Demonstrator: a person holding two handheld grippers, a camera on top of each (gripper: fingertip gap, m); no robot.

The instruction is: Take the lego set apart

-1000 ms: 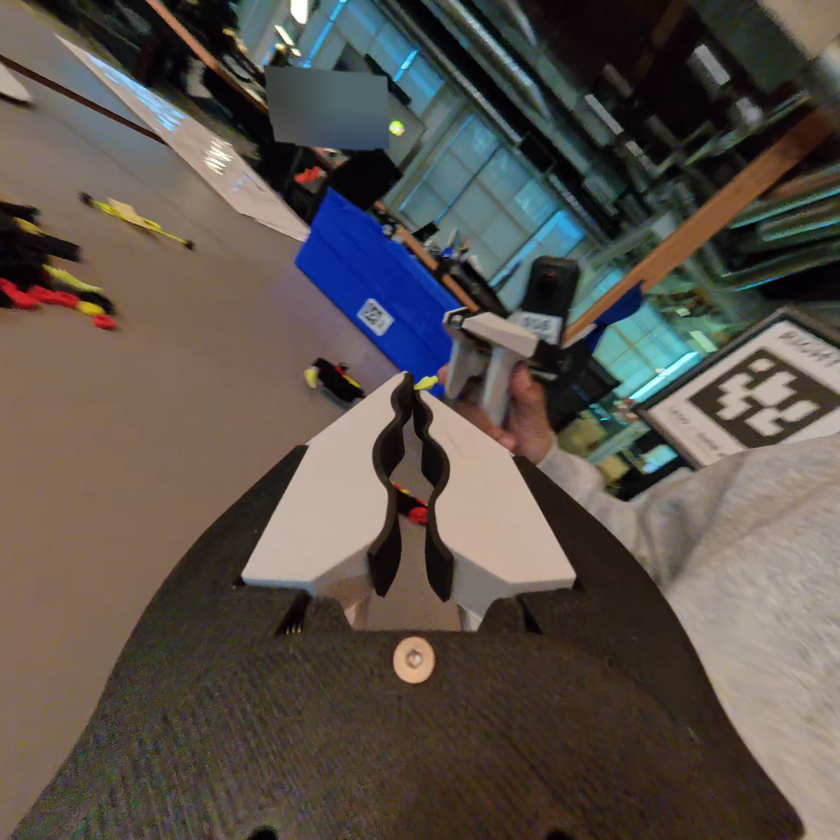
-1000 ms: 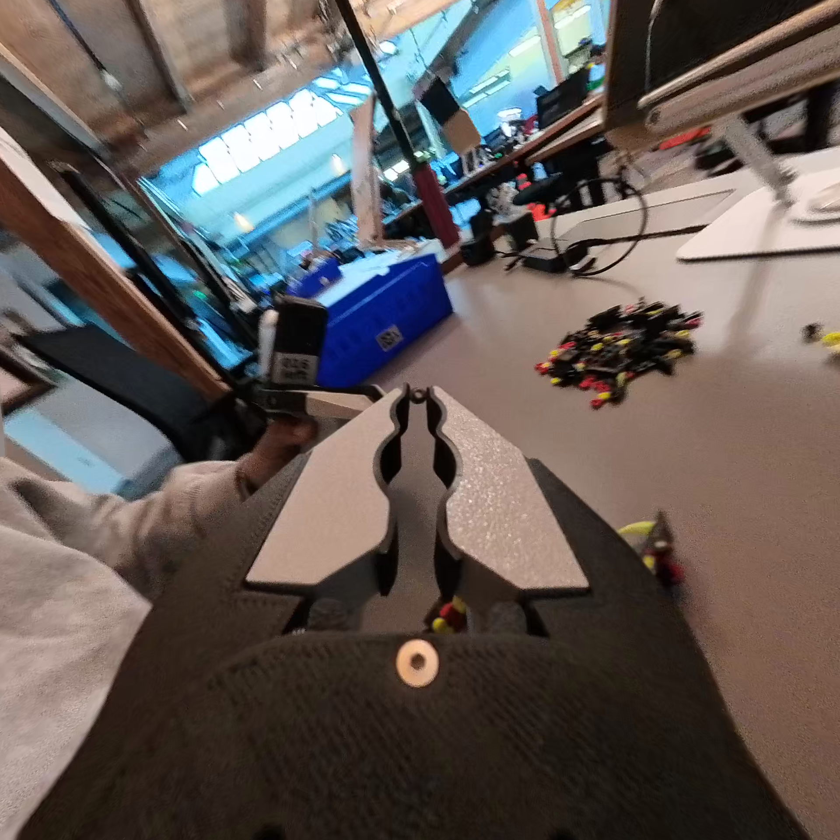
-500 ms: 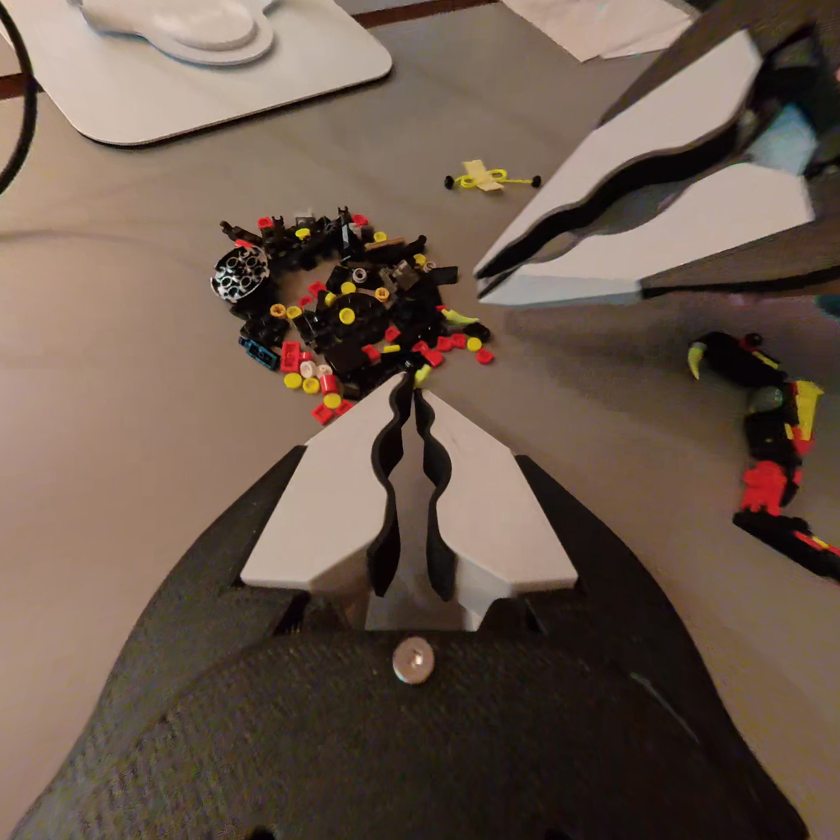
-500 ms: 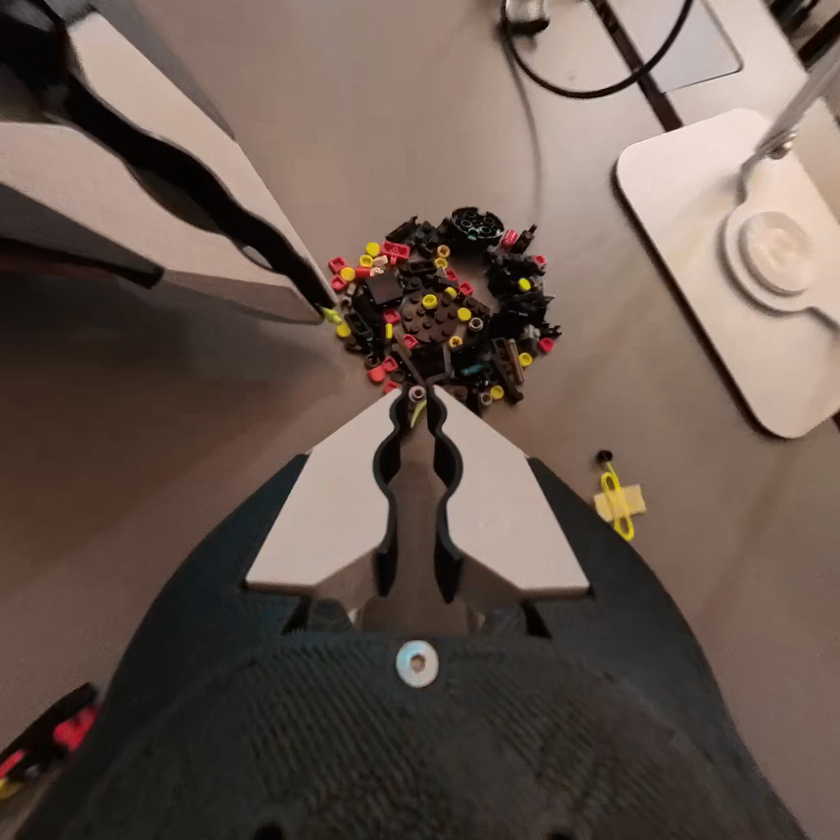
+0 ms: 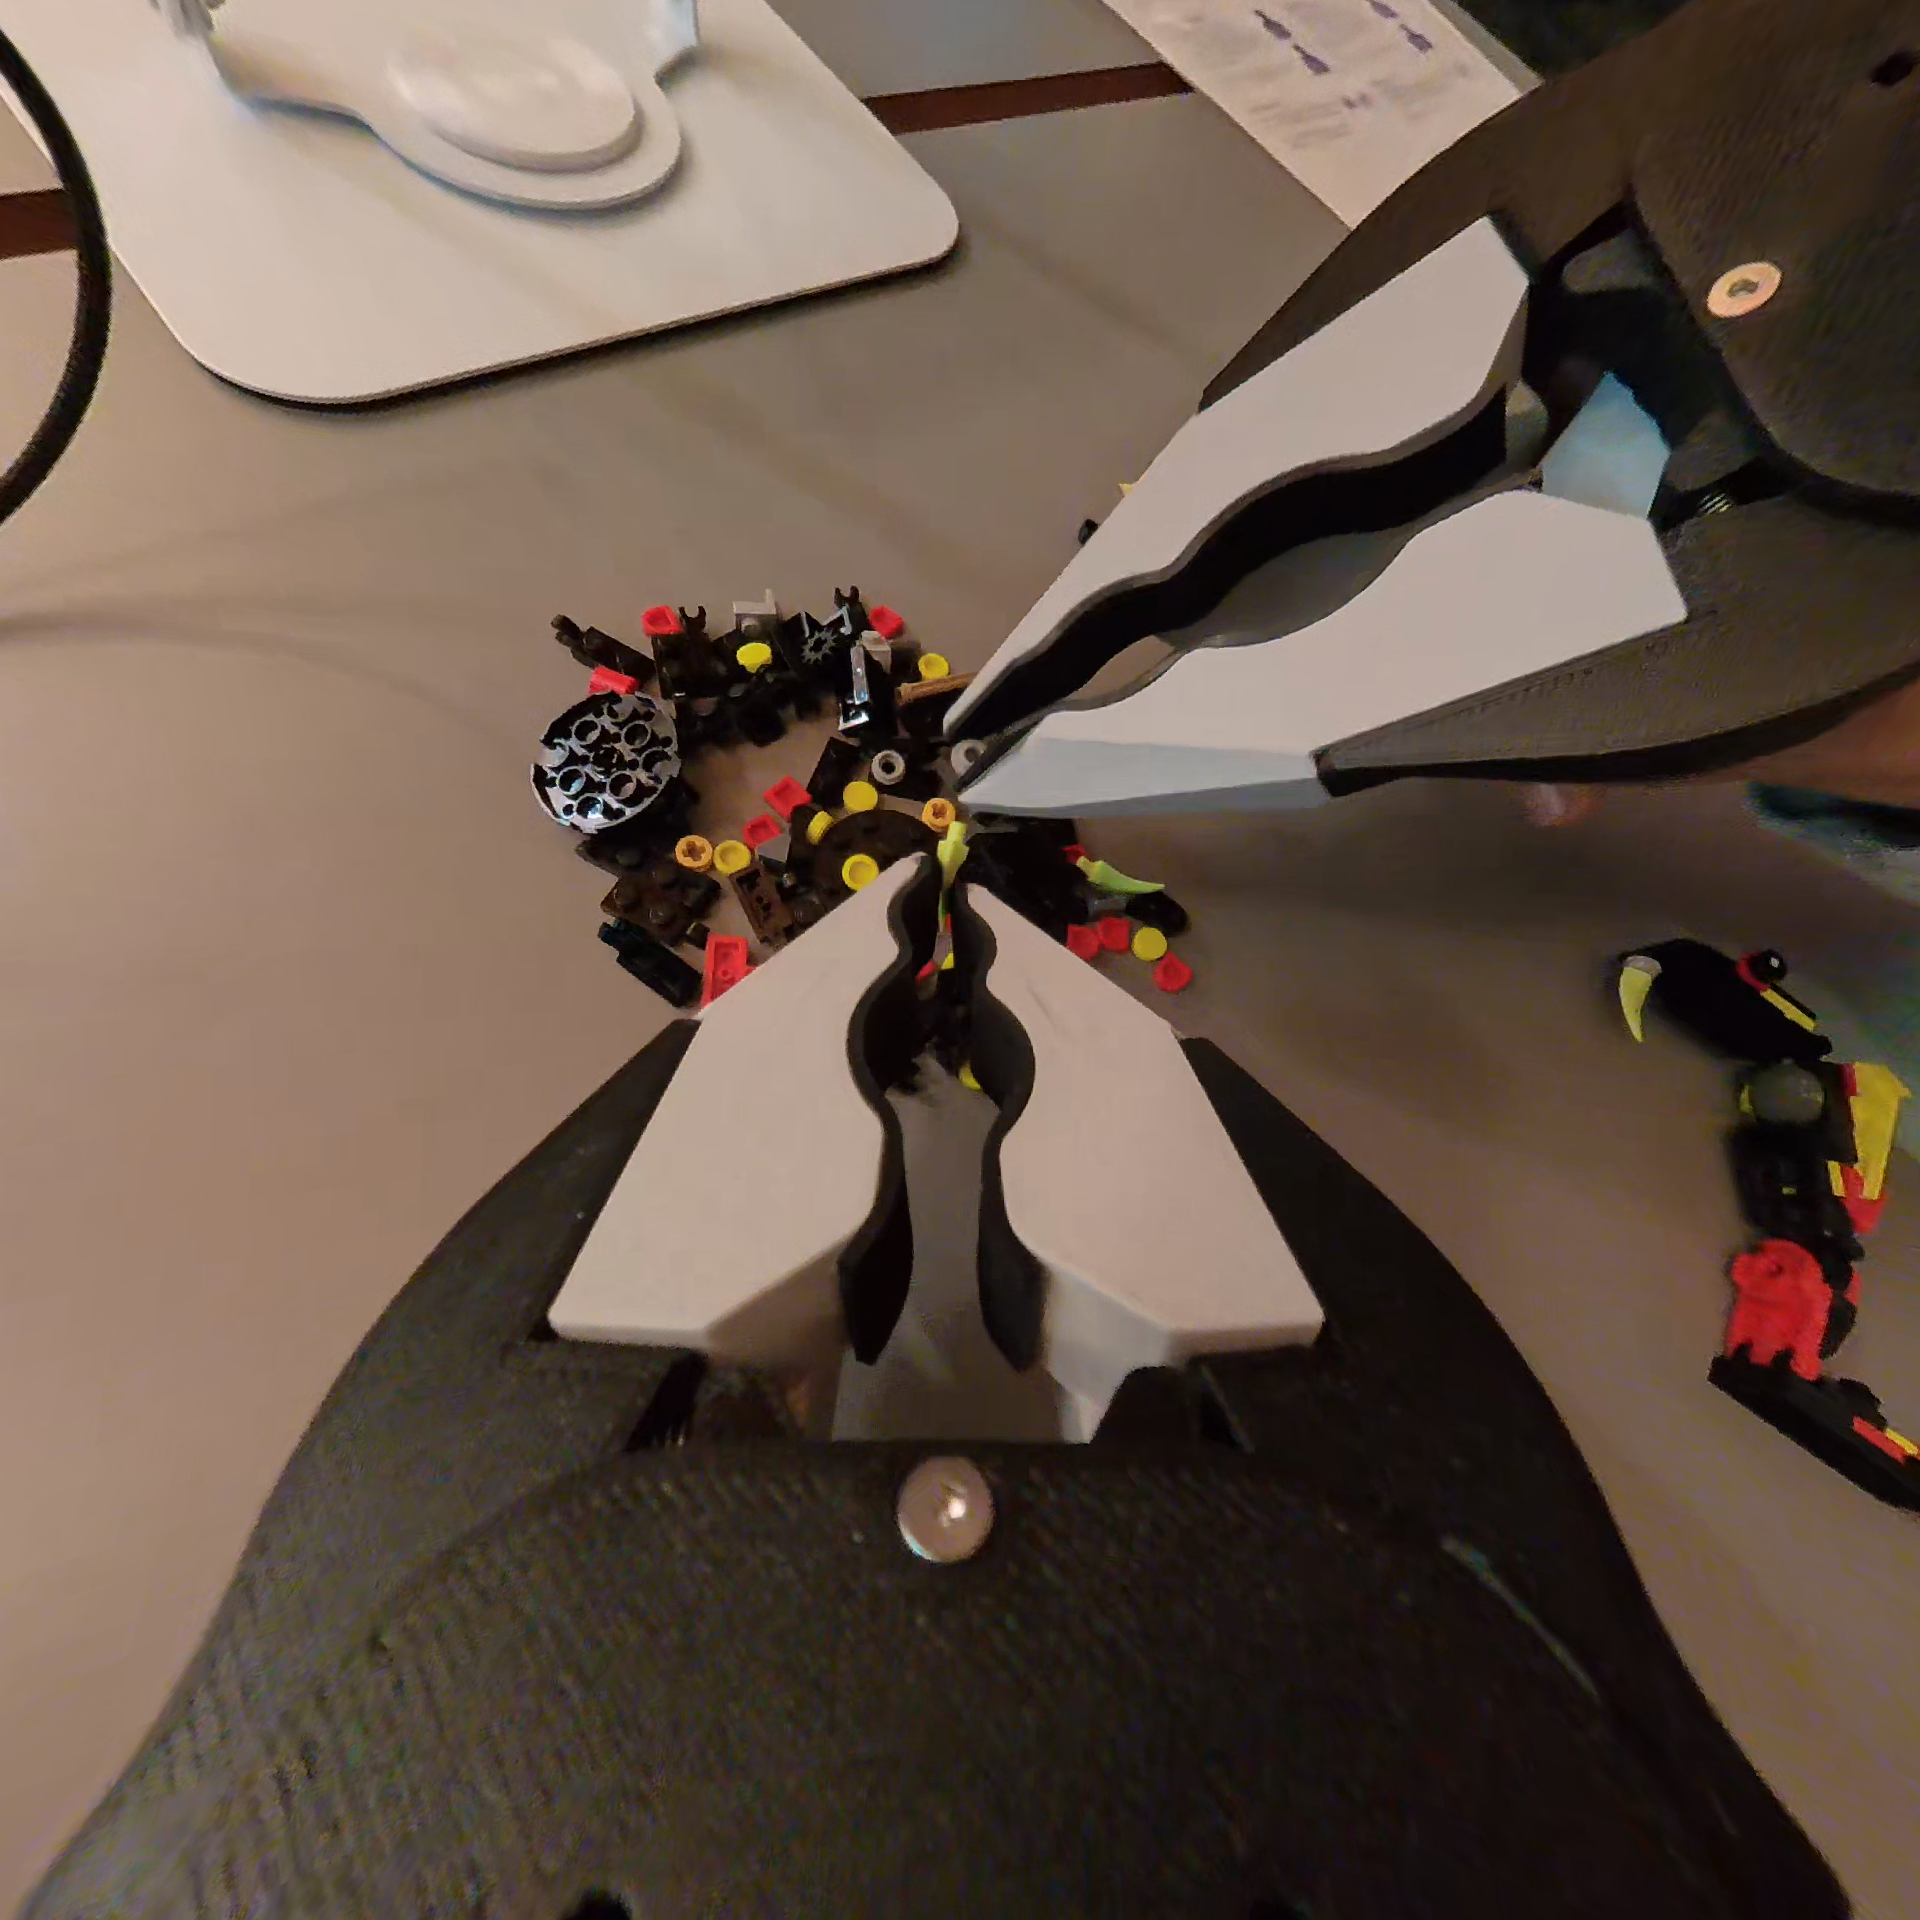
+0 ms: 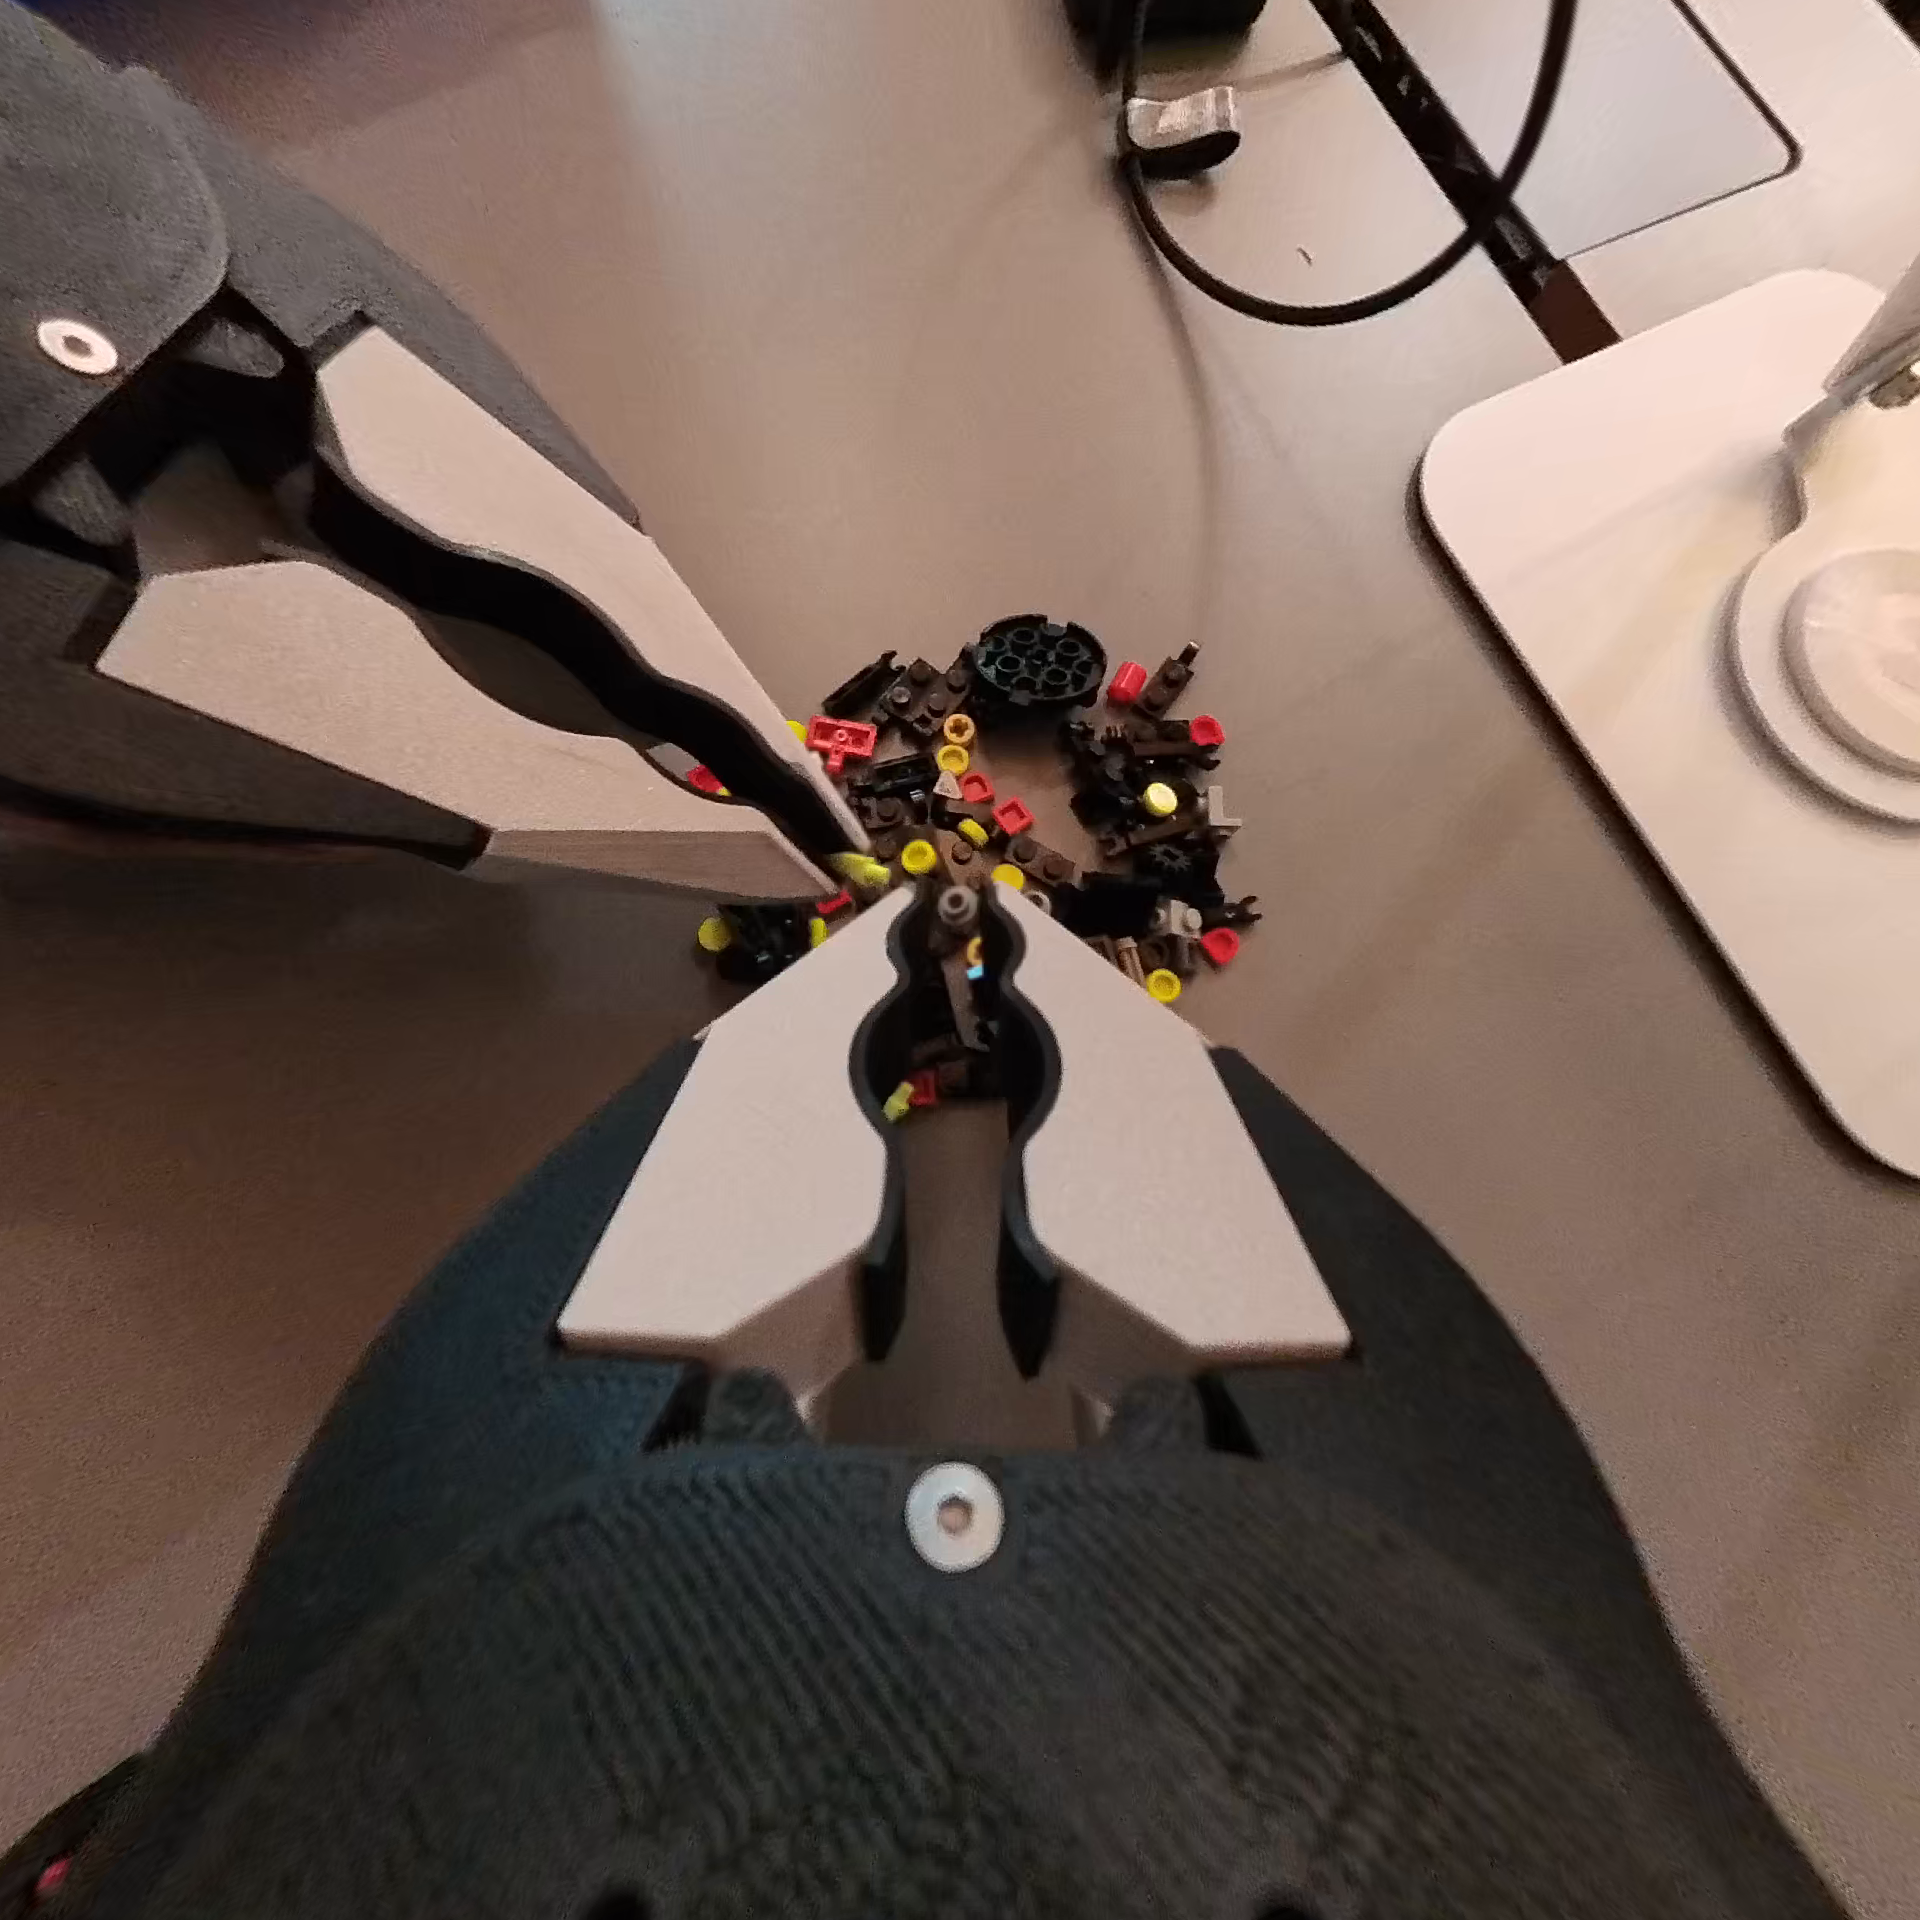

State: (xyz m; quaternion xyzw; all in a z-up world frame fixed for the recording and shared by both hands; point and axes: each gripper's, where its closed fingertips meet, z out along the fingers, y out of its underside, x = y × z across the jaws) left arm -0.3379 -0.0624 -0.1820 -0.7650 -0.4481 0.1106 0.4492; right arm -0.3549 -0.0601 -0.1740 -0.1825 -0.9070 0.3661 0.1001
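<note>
The left gripper (image 5: pixel 943 883) and the right gripper (image 6: pixel 954 902) cover part of the pile of loose pieces (image 5: pixel 800 800), and the little bits pinched in their tips are too small to name. The half-built figure (image 5: pixel 1808 1174) and the white stand base (image 6: pixel 1714 665) are cut off by picture edges.

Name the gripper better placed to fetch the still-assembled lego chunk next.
Left, probably: the assembled chunk lies clearly beside the left gripper; the right gripper's camera barely catches it.
</note>
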